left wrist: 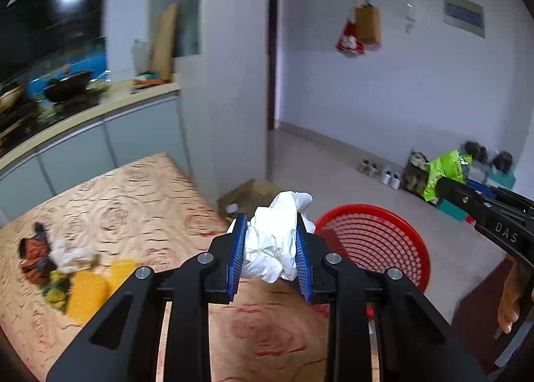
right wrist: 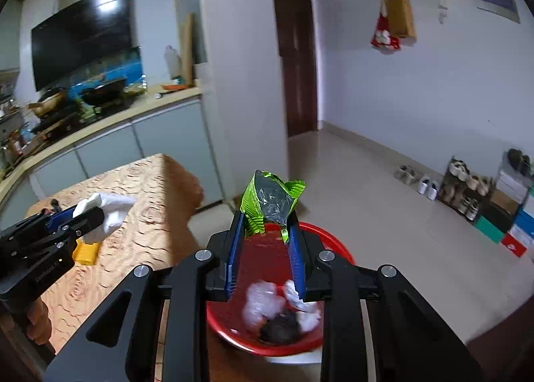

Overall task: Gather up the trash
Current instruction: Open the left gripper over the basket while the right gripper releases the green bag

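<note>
My left gripper (left wrist: 271,238) is shut on a crumpled white tissue (left wrist: 277,241) and holds it above the table edge, beside the red basket (left wrist: 400,231). The left gripper also shows in the right wrist view (right wrist: 83,215), with the tissue (right wrist: 106,211) in it. My right gripper (right wrist: 265,238) is shut on a green snack wrapper (right wrist: 270,201) and holds it over the red basket (right wrist: 333,245), which holds white tissues (right wrist: 263,302) and a dark lump. The right gripper with the wrapper (left wrist: 444,171) shows at the right in the left wrist view.
A table with a patterned orange cloth (left wrist: 133,201) carries more trash at the left: yellow pieces (left wrist: 90,288), a white wad (left wrist: 71,255) and dark scraps (left wrist: 33,251). A kitchen counter (right wrist: 110,118) runs behind. Shoes and boxes (right wrist: 484,195) line the right wall.
</note>
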